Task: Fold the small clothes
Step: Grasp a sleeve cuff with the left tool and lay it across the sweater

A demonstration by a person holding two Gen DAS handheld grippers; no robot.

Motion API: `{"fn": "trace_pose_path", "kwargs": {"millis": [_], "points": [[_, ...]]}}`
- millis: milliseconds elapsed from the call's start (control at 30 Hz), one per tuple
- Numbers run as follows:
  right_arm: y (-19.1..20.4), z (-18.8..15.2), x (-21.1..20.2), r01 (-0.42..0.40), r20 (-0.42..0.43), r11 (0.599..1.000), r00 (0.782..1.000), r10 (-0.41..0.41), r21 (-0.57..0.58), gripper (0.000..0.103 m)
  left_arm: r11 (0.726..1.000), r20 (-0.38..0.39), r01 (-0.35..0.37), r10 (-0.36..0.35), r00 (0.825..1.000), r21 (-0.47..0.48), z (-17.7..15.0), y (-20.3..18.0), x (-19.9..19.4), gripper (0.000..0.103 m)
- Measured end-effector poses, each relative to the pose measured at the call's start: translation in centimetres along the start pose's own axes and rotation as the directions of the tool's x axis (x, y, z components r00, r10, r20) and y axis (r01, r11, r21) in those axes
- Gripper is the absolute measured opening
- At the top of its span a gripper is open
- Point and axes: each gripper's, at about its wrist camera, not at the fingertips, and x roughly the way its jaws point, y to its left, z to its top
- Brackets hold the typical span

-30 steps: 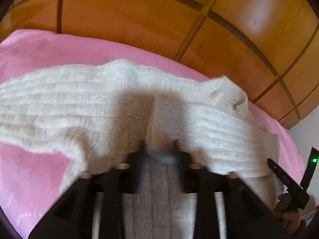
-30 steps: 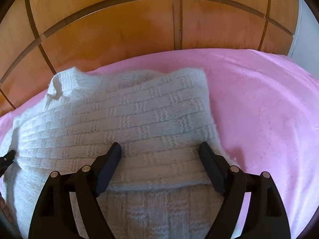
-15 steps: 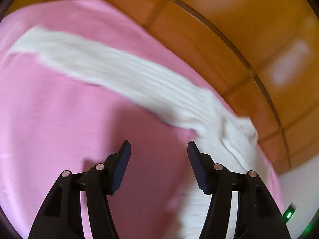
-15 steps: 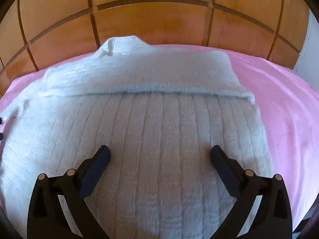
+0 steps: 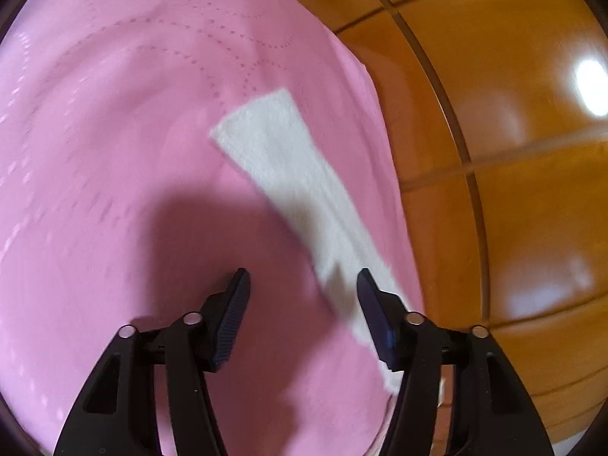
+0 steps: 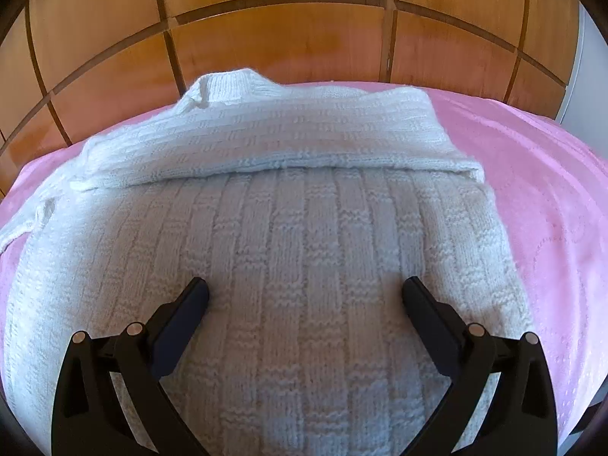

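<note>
Nearest me, my right gripper [image 6: 304,292] hovers spread wide over the white knit sweater [image 6: 288,250], pinching nothing. Farther off, one side is already folded in across the body. My left gripper [image 5: 302,285] is closing on nothing above the pink blanket [image 5: 114,152], with the loose sleeve [image 5: 281,163] stretching away to its right. I judge that sleeve remains to be folded.
</note>
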Motion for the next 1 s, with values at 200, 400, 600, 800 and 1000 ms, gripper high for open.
{"fn": "trace_pose_path", "kwargs": {"millis": [200, 400, 600, 800, 1000], "points": [[0.0, 0.1, 0.2, 0.005, 0.003, 1.0, 1.0, -0.005, -0.005, 0.101, 1.0, 0.015, -0.023, 0.023, 1.0, -0.014, 3.4, -0.4, 2.1, 0.032], [0.2, 0.1, 0.4, 0.014, 0.006, 1.0, 1.0, -0.014, -0.009, 0.101, 0.998, 0.017, -0.068, 0.067, 0.998, 0.002, 4.9, -1.8, 4.2, 0.007], [0.3, 0.0, 0.5, 0.019, 0.009, 1.0, 1.0, -0.018, -0.009, 0.101, 0.98, 0.003, 0.048, -0.05, 0.999, 0.195, 2.1, -7.6, 3.2, 0.006], [0.4, -0.1, 0.4, 0.016, 0.01, 1.0, 1.0, -0.016, -0.008, 0.101, 0.879, -0.177, 0.22, -0.158, 0.971, 0.422, -8.3, -16.0, 4.0, 0.006], [0.4, 0.0, 0.2, 0.004, 0.013, 1.0, 1.0, -0.004, -0.001, 0.101, 0.762, -0.359, 0.322, -0.126, 0.925, 0.562, -19.7, -20.5, 6.8, 0.006]]}}
